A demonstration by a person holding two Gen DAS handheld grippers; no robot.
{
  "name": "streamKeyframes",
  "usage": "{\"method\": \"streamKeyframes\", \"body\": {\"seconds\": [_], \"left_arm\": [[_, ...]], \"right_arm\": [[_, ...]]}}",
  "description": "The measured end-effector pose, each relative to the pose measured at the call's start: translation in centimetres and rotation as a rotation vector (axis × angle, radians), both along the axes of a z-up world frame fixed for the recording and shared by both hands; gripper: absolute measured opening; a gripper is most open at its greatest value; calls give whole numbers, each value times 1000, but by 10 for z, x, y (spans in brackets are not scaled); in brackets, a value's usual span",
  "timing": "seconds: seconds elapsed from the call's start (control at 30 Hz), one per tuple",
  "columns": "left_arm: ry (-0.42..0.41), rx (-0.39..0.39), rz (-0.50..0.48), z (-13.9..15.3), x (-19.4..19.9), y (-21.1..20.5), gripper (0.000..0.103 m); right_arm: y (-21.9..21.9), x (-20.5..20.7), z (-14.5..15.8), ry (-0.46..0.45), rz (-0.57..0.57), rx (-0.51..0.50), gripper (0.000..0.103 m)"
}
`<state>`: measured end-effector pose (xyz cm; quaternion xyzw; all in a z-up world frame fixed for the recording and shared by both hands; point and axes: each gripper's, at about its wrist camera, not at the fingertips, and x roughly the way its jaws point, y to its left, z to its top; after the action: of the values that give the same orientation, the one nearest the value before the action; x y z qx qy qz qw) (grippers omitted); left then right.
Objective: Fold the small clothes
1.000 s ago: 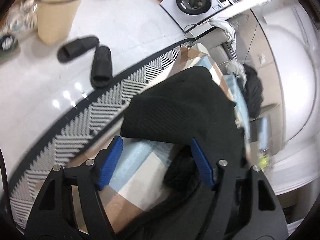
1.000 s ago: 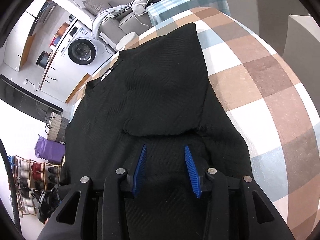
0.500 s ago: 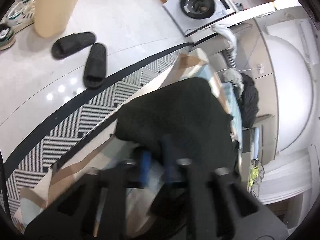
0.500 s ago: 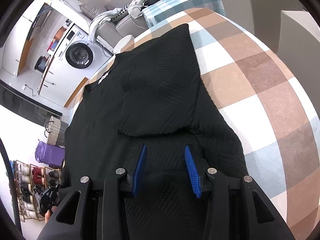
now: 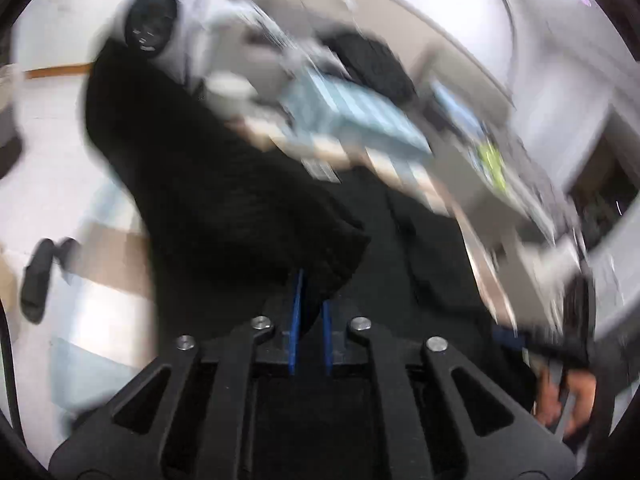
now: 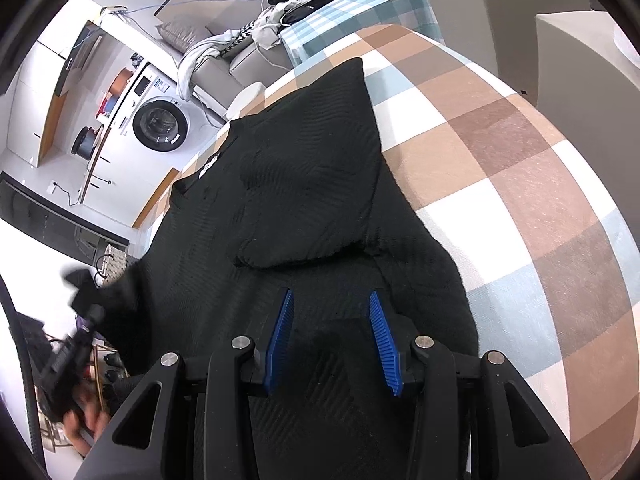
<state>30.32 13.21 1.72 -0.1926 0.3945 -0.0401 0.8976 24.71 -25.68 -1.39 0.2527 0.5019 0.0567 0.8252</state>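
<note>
A black knit garment (image 6: pixel 312 184) lies on a checked tablecloth (image 6: pixel 520 168), one sleeve folded over its body. My right gripper (image 6: pixel 330 304) is open and empty, hovering just above the garment's near part. My left gripper (image 5: pixel 310 280) is shut on the garment's left sleeve (image 5: pixel 224 192) and holds it lifted off the table; this view is blurred by motion. The left gripper also shows at the left edge of the right wrist view (image 6: pixel 80 320), with the sleeve cloth hanging from it.
A washing machine (image 6: pixel 160 122) stands on the floor beyond the table's left edge. A grey sofa with piled clothes (image 6: pixel 256 36) and a second checked surface (image 6: pixel 360 12) lie behind the table. A grey block (image 6: pixel 580 52) stands at the right.
My left gripper has closed on the sleeve and swung up and across with it. The right gripper has stayed open over the garment, drifting back slightly.
</note>
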Motion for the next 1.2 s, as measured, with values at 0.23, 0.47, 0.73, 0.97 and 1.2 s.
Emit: {"method": "streamKeyframes", "body": {"seconds": [0.23, 0.47, 0.73, 0.97, 1.2], "left_arm": [[71, -58, 47, -31, -6, 7, 43], [68, -15, 174, -47, -51, 40, 48], [53, 99, 286, -39, -119, 69, 72], [108, 116, 313, -53, -168, 77, 72], [108, 97, 357, -59, -195, 84, 72]], "right_arm": [[-7, -4, 1, 1, -14, -1, 40], [-6, -9, 3, -6, 20, -13, 40], [-28, -48, 19, -61, 30, -85, 59], [-49, -94, 9, -48, 125, 2, 60], [-35, -101, 12, -139, 242, 56, 12]]}}
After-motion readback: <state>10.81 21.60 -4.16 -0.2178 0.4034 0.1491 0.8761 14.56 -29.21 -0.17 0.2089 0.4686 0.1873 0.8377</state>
